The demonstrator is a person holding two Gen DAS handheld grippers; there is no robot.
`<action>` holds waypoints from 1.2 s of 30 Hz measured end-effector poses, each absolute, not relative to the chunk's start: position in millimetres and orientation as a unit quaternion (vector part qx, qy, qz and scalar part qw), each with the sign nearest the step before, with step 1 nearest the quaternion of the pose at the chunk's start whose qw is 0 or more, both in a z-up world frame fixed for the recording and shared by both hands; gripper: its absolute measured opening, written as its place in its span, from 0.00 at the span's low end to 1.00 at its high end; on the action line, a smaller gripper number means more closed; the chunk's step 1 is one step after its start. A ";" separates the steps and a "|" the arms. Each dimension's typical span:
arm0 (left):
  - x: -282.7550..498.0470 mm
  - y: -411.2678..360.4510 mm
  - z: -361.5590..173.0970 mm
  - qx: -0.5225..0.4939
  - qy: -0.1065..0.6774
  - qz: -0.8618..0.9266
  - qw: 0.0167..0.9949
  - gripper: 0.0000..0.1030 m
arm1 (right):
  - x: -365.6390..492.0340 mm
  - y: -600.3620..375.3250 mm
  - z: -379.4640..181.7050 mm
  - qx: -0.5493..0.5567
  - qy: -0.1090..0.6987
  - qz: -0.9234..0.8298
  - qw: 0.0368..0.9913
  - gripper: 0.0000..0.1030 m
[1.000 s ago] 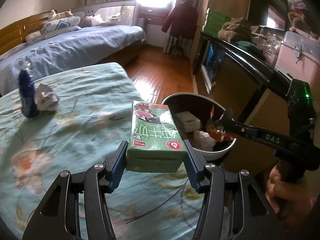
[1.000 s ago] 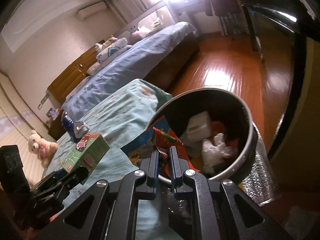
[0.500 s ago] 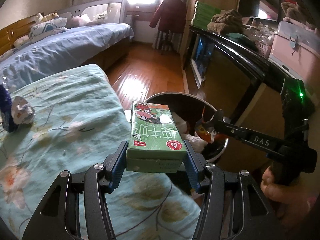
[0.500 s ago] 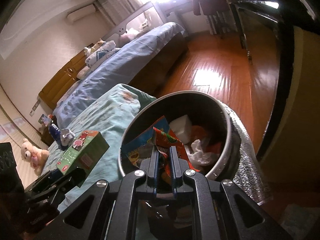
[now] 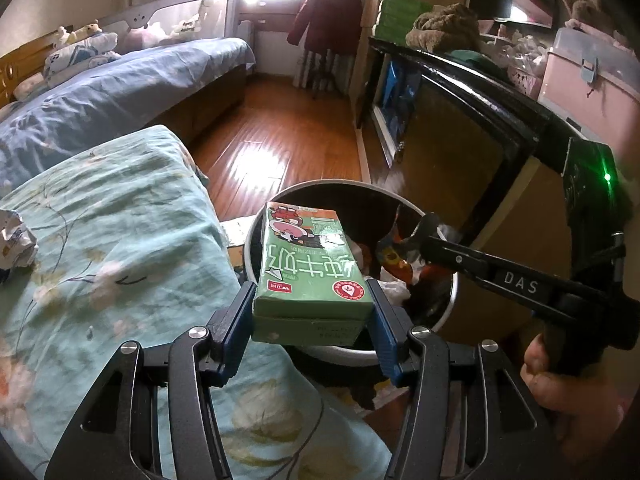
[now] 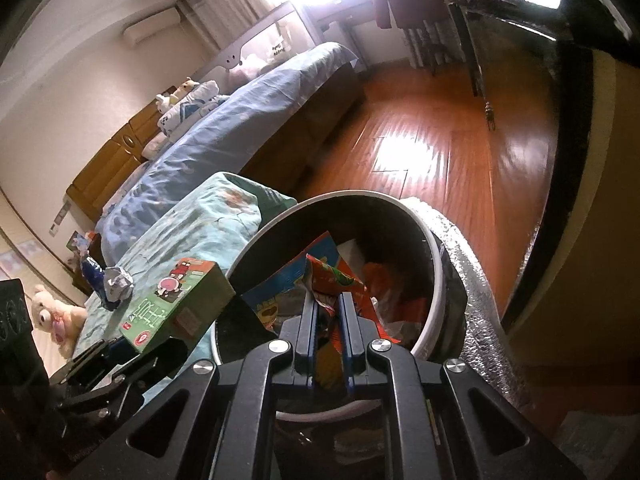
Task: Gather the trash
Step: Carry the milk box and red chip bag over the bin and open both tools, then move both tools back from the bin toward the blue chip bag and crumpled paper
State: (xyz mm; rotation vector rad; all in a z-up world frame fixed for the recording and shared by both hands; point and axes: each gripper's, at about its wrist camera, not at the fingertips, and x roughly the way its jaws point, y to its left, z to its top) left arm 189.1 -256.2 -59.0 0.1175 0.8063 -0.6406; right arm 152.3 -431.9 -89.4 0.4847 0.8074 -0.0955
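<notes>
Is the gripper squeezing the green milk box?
Touching. In the left wrist view, the left gripper has a blue pad pressed flat against each side of the milk box, holding it up over the bin.

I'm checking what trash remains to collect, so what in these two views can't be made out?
- Bin bottom: covered by the snack wrapper and other trash, both views.
- Blue item behind the crumpled paper: too small, right view; cut off in left view.
- Milk carton underside: faces away from both cameras.
</notes>
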 end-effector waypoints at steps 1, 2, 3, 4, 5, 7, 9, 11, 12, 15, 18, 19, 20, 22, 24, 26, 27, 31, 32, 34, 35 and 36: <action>189.9 -256.3 -59.5 0.057 0.386 -0.306 0.868 0.52 | 152.9 -432.0 -90.1 0.233 0.390 -0.047 0.890 0.10; 190.5 -256.8 -60.2 0.057 0.387 -0.306 0.868 0.52 | 153.7 -432.4 -90.8 0.233 0.391 -0.047 0.889 0.10; 191.2 -257.3 -60.9 0.056 0.388 -0.305 0.868 0.52 | 154.4 -432.4 -91.1 0.233 0.391 -0.048 0.889 0.10; 191.9 -257.4 -61.5 0.055 0.389 -0.305 0.868 0.52 | 154.8 -432.5 -91.3 0.232 0.392 -0.049 0.889 0.10; 191.8 -258.6 -62.0 0.055 0.390 -0.304 0.867 0.52 | 155.5 -432.5 -91.5 0.232 0.392 -0.050 0.889 0.11; 192.9 -259.2 -62.7 0.054 0.391 -0.304 0.867 0.52 | 157.1 -432.9 -91.9 0.232 0.393 -0.051 0.888 0.11; 193.5 -260.0 -62.7 0.054 0.391 -0.303 0.867 0.52 | 158.8 -433.1 -91.6 0.230 0.393 -0.053 0.889 0.14; 194.0 -260.8 -62.0 0.053 0.391 -0.305 0.867 0.52 | 160.7 -432.5 -91.3 0.226 0.395 -0.053 0.889 0.14; 194.7 -261.9 -62.0 0.054 0.391 -0.306 0.866 0.52 | 161.2 -432.4 -91.0 0.225 0.395 -0.053 0.889 0.14; 196.0 -264.2 -62.3 0.051 0.397 -0.309 0.863 0.52 | 162.7 -430.8 -90.1 0.221 0.395 -0.054 0.890 0.14; 197.9 -262.3 -63.1 0.049 0.403 -0.304 0.862 0.53 | 163.5 -430.1 -89.7 0.219 0.398 -0.054 0.889 0.23; 196.9 -260.3 -62.8 0.048 0.401 -0.303 0.863 0.53 | 163.8 -429.9 -89.5 0.219 0.398 -0.054 0.889 0.27; 196.1 -258.5 -62.3 0.046 0.400 -0.304 0.863 0.55 | 163.1 -430.5 -88.8 0.218 0.396 -0.055 0.890 0.33; 193.5 -253.1 -60.2 0.043 0.397 -0.299 0.867 0.55 | 161.8 -430.7 -88.4 0.220 0.394 -0.054 0.891 0.42; 191.3 -245.7 -57.7 0.038 0.395 -0.296 0.869 0.56 | 160.9 -429.8 -87.9 0.223 0.394 -0.052 0.890 0.45; 189.3 -238.1 -55.4 0.030 0.393 -0.290 0.872 0.58 | 159.3 -428.6 -85.9 0.228 0.391 -0.047 0.891 0.50; 188.0 -231.4 -53.8 0.024 0.392 -0.287 0.874 0.58 | 158.4 -426.6 -84.4 0.229 0.388 -0.044 0.892 0.56; 184.1 -207.2 -50.3 0.003 0.391 -0.273 0.879 0.59 | 156.1 -416.9 -78.7 0.232 0.377 -0.036 0.896 0.69; 184.0 -201.8 -49.8 -0.002 0.390 -0.268 0.881 0.59 | 155.8 -414.0 -77.0 0.233 0.374 -0.031 0.897 0.70; 182.5 -187.0 -48.8 -0.012 0.388 -0.256 0.885 0.59 | 156.1 -406.9 -74.1 0.231 0.372 -0.024 0.899 0.72; 182.1 -180.8 -48.9 -0.016 0.388 -0.250 0.887 0.60 | 156.2 -402.1 -72.3 0.229 0.371 -0.020 0.900 0.73; 181.8 -172.1 -49.5 -0.022 0.389 -0.244 0.888 0.60 | 157.1 -396.5 -71.0 0.226 0.371 -0.015 0.901 0.74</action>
